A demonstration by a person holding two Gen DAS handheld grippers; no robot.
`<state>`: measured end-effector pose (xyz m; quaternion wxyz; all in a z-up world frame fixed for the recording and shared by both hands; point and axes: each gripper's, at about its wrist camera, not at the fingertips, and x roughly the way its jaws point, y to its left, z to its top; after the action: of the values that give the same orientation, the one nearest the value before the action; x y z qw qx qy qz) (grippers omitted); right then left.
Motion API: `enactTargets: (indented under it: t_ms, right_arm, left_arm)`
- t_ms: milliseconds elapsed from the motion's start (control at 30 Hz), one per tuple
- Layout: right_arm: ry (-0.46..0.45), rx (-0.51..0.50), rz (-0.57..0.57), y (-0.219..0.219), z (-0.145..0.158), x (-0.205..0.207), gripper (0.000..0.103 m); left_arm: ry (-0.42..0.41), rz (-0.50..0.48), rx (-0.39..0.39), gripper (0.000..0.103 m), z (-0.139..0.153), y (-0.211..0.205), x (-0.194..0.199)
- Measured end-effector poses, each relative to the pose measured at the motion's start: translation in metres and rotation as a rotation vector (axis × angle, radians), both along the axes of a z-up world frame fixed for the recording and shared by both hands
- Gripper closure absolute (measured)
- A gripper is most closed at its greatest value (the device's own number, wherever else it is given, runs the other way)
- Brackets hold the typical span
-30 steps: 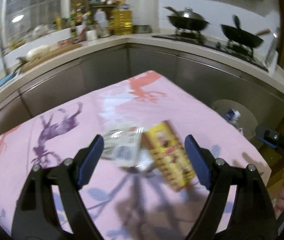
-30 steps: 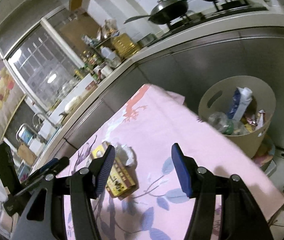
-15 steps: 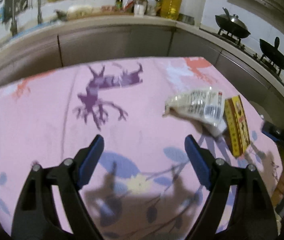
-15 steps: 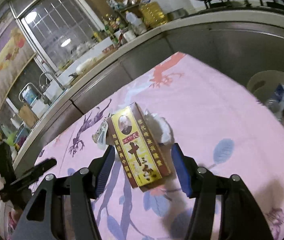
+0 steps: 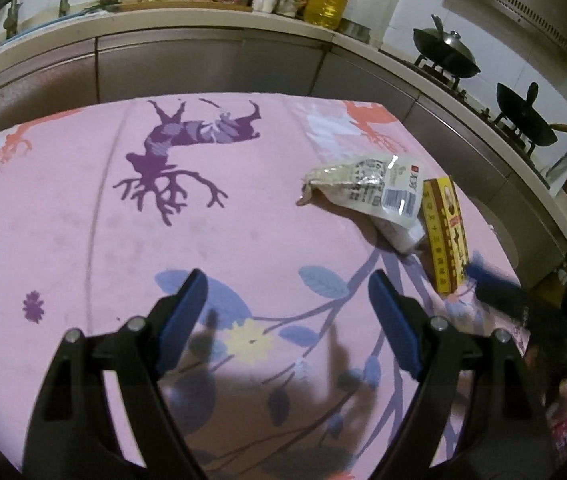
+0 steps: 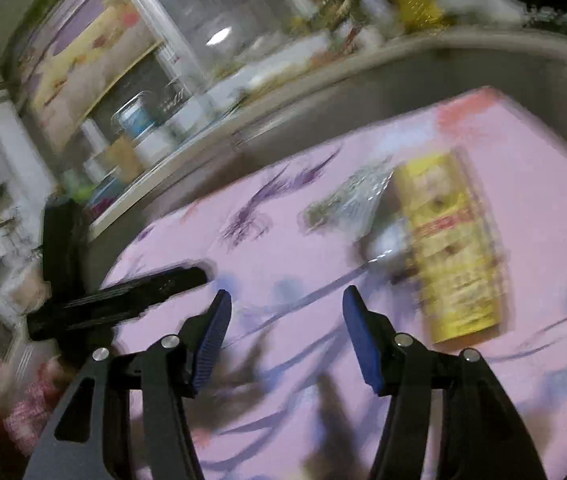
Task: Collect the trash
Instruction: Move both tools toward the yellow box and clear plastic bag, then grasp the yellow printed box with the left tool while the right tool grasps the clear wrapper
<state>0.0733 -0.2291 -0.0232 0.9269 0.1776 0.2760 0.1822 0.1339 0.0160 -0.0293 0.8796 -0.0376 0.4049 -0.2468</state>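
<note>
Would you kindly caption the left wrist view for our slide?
Open left gripper hovers over the pink tablecloth, crumpled wrapper and yellow box ahead right.

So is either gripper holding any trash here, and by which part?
Nothing is held. The left gripper and right gripper are both open, over the tablecloth.

nothing really readable: barcode on crumpled wrapper (image 5: 371, 190), tiny print on yellow box (image 5: 445, 236) too small, right wrist view blurred
</note>
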Motion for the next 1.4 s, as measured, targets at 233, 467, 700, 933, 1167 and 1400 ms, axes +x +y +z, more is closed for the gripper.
enactTargets:
  t_ms: [233,467,700,933,1167,1400]
  right_arm:
    - [0.081,0.116,-0.219,-0.081,-0.019,0.031,0.046]
    - [0.122,0.154,-0.004,-0.024,-0.027,0.019,0.046]
    - [0.160,0.208,0.240,0.037,-0.030,-0.018,0.046]
    - [0.147,0.281,0.047,-0.032,-0.030,-0.039,0.046]
    - [0.165,0.352,-0.064,-0.065,-0.037,-0.034,0.046]
    - [0.170,0.333,-0.066,-0.070,-0.035,-0.026,0.046]
  left_arm:
    - [0.030,-0.023,-0.023,0.024,-0.006,-0.006,-0.003]
    - [0.040,0.003,-0.013,0.024,-0.008,0.004,-0.004]
    - [0.063,0.033,-0.023,0.024,-0.010,0.011,0.003]
    - [-0.024,-0.085,0.089,0.014,-0.011,-0.029,-0.012]
    - [-0.165,-0.355,0.312,0.006,-0.035,-0.081,-0.022]
    - [-0.141,-0.388,0.264,0.017,-0.045,-0.074,-0.020]
